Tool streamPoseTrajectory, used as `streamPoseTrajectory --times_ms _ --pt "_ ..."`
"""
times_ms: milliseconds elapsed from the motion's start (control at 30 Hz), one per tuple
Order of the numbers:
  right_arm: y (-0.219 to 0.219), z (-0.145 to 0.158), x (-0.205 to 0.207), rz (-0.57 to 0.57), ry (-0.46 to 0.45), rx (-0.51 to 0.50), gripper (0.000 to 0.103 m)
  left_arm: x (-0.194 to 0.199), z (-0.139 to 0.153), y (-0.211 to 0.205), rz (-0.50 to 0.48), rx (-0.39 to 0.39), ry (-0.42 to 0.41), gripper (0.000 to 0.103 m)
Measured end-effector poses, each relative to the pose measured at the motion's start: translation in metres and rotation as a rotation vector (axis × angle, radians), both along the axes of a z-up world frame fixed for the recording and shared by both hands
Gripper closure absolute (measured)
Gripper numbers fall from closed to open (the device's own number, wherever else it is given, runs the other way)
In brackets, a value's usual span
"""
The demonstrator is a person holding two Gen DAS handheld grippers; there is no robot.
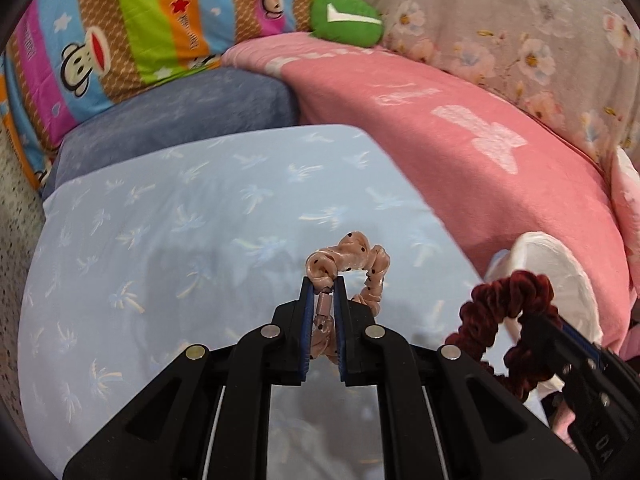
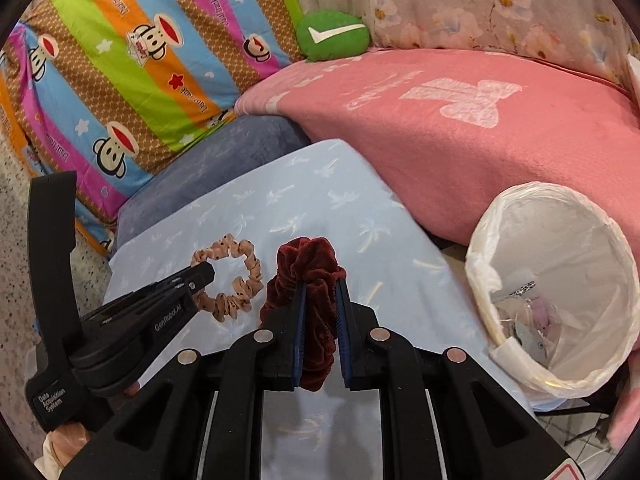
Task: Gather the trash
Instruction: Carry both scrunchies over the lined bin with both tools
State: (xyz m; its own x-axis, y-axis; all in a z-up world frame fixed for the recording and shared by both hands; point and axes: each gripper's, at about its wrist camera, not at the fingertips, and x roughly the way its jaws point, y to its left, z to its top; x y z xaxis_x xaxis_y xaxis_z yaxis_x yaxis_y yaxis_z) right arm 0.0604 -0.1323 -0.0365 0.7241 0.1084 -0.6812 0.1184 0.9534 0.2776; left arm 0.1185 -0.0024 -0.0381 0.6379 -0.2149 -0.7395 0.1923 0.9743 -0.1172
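Note:
My left gripper (image 1: 323, 280) is shut on a peach dotted scrunchie (image 1: 352, 258), held just above the light blue pillow (image 1: 180, 240). It also shows in the right wrist view (image 2: 230, 284), gripped by the left gripper (image 2: 202, 276). My right gripper (image 2: 322, 282) is shut on a dark red velvet scrunchie (image 2: 308, 260), which hangs between its pads. The red scrunchie also shows in the left wrist view (image 1: 508, 300), with the right gripper (image 1: 532, 326) at the right. A trash bin with a white bag liner (image 2: 556, 280) stands to the right, holding some scraps; in the left wrist view (image 1: 560, 264) it is behind the red scrunchie.
A pink blanket (image 2: 480, 140) lies behind the pillow and bin. A dark blue cushion (image 2: 208, 168), a striped monkey-print pillow (image 2: 132, 72), a green plush (image 2: 332, 36) and a floral cover (image 2: 500, 4) are at the back. Speckled floor (image 2: 16, 240) is at the left.

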Motion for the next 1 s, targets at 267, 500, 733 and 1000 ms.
streamPoseTrajectory --times_ms 267,500,733,1000 --pt "-0.064 0.037 -0.035 -0.125 -0.097 0.021 0.09 -0.023 0.035 -0.056 -0.115 0.008 -0.085 0.093" --pt "-0.111 0.056 -0.062 -0.211 -0.147 0.027 0.09 -0.039 0.051 -0.102 -0.21 0.013 -0.126 0.093" --pt "-0.146 0.06 -0.082 -0.272 -0.159 0.019 0.09 -0.051 0.056 -0.143 -0.288 0.029 -0.143 0.093" --pt "-0.185 0.052 -0.098 -0.348 -0.157 0.035 0.09 -0.058 0.056 -0.181 -0.361 0.049 -0.149 0.093"
